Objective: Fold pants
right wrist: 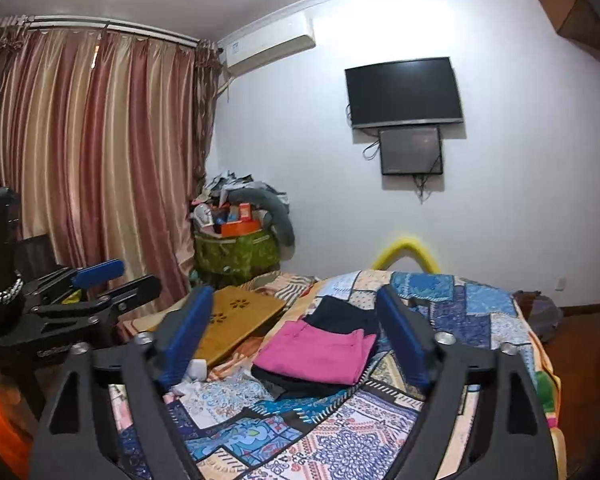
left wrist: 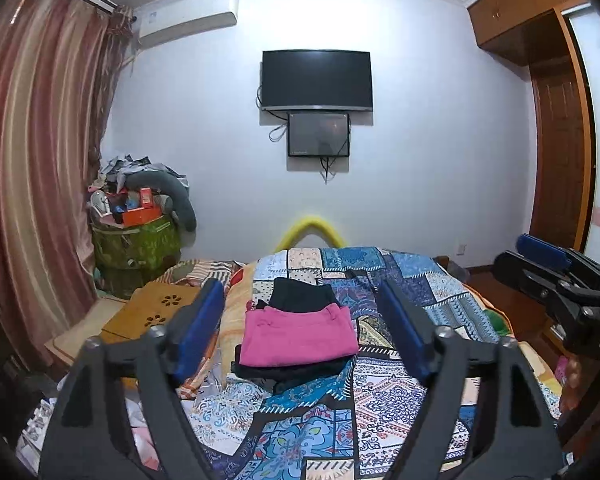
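- Patchwork cloth, blue and white with printed squares, covers the bed (left wrist: 380,400) I am working over; its far edge curves off below a yellow padded arch (left wrist: 310,228).
- To my left a wooden lap tray (right wrist: 236,320) with flower cut-outs sits beside the bed, hemming that side; striped curtains (right wrist: 92,152) hang beyond it.
- I hold my left gripper (left wrist: 300,328) above the bedding with its blue-padded fingers spread wide and nothing between them.
- My right gripper (right wrist: 292,336) is likewise spread and empty, well apart from the clothes.
- Folded pink pants (left wrist: 296,338) lie as a flat rectangle mid-bed, on top of a dark folded garment (left wrist: 300,296) that sticks out behind and under them.
- I think a waistband runs along the pink far edge, though the fisheye blurs it.
- On the white wall (left wrist: 440,160) hangs a black television (left wrist: 316,80).
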